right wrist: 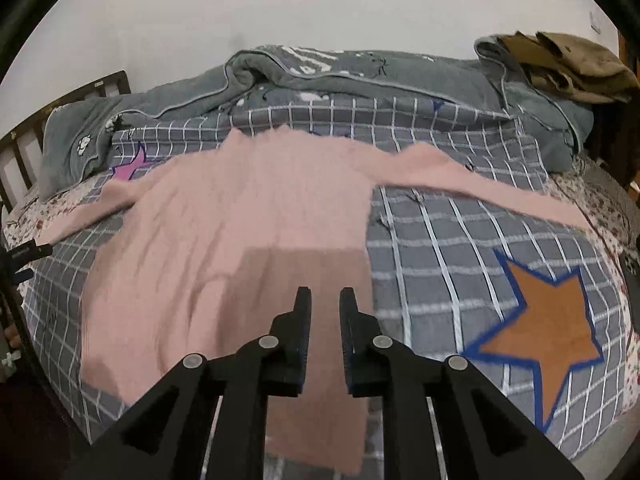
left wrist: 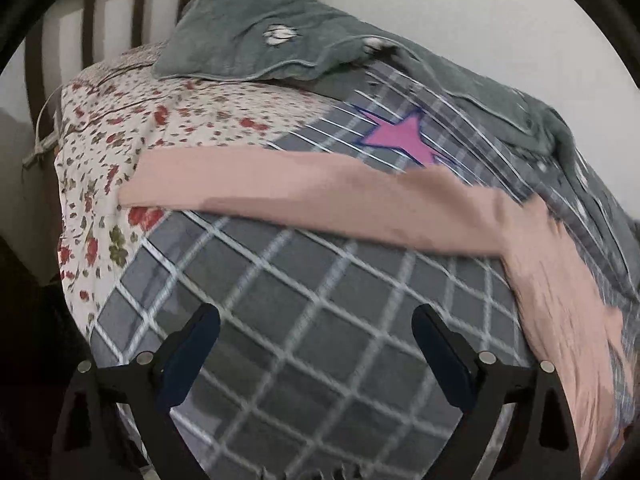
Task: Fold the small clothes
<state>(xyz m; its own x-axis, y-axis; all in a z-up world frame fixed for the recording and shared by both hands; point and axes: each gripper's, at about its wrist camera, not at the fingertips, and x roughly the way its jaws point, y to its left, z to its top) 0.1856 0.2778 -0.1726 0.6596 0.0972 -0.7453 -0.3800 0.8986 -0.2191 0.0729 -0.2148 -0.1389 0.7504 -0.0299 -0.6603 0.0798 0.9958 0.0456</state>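
A pink sweater (right wrist: 224, 216) lies spread flat on a grey checked bedspread (right wrist: 440, 240), its body left of centre in the right wrist view, one sleeve (right wrist: 500, 192) reaching right and the other reaching left toward a floral sheet (left wrist: 120, 128); the picture is blurred, so folds are hard to read; the right gripper (right wrist: 325, 300) hangs over the sweater's near hem, its jaws nearly together with a narrow gap and nothing between them; the left gripper (left wrist: 316, 328) stands wide apart over bare checked cloth, holding nothing, near the left sleeve (left wrist: 280, 188); a grey blanket (right wrist: 320, 76) is bunched along the far edge; an orange star (right wrist: 544, 328) marks the bedspread at right, a pink star (left wrist: 400, 136) farther off.
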